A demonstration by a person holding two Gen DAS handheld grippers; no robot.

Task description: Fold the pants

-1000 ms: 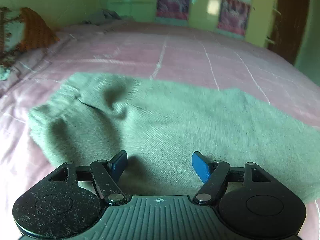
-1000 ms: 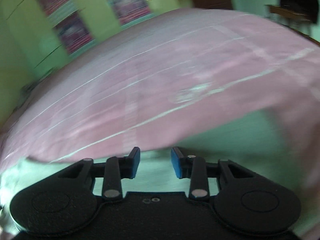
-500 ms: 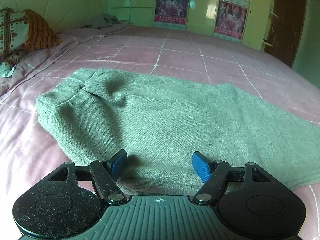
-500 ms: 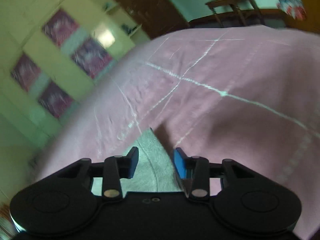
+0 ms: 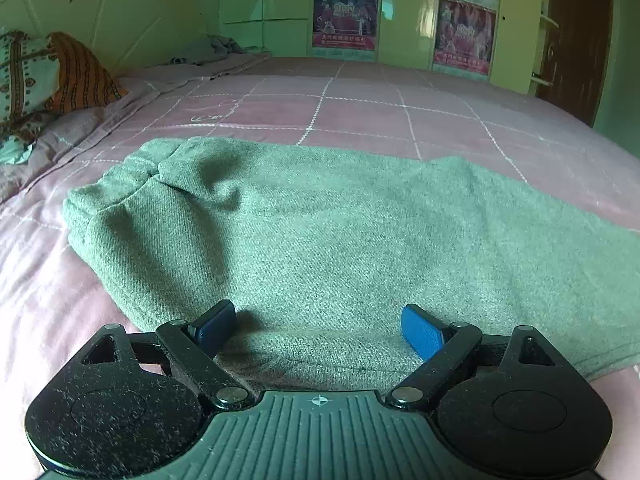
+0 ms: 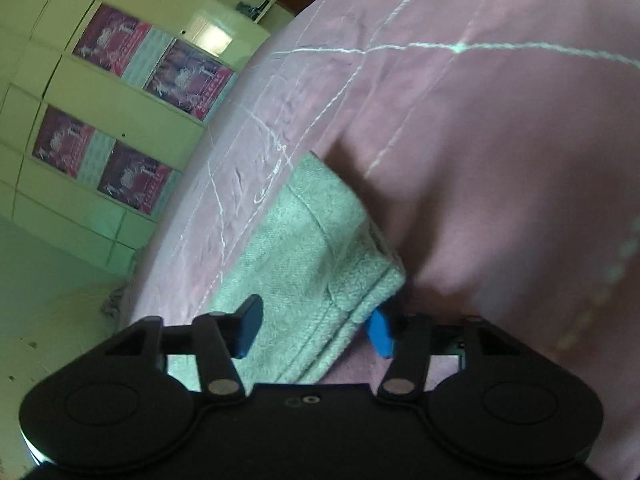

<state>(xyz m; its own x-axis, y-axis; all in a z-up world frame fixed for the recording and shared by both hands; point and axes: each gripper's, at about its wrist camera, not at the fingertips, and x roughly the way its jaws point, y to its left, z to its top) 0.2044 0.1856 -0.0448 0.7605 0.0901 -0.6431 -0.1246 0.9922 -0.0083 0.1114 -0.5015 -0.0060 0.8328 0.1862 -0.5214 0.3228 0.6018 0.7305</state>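
Observation:
Grey-green pants (image 5: 320, 232) lie folded lengthwise on the pink bedspread (image 5: 360, 116), waistband at the left. My left gripper (image 5: 318, 330) is open, its blue pads just above the near edge of the pants. In the right wrist view the hemmed leg end (image 6: 320, 256) lies between the open pads of my right gripper (image 6: 316, 330), which is rolled sideways. Nothing is gripped.
Patterned pillows (image 5: 44, 76) lie at the bed's left end. A heap of grey cloth (image 5: 208, 50) lies at the far edge. A green wardrobe with posters (image 5: 400, 12) stands behind the bed, a dark door (image 5: 572, 32) to its right.
My right gripper has swung and rolled from over the bed to the leg hem and has opened wider. My left gripper has stayed open at the near edge; the pants have settled.

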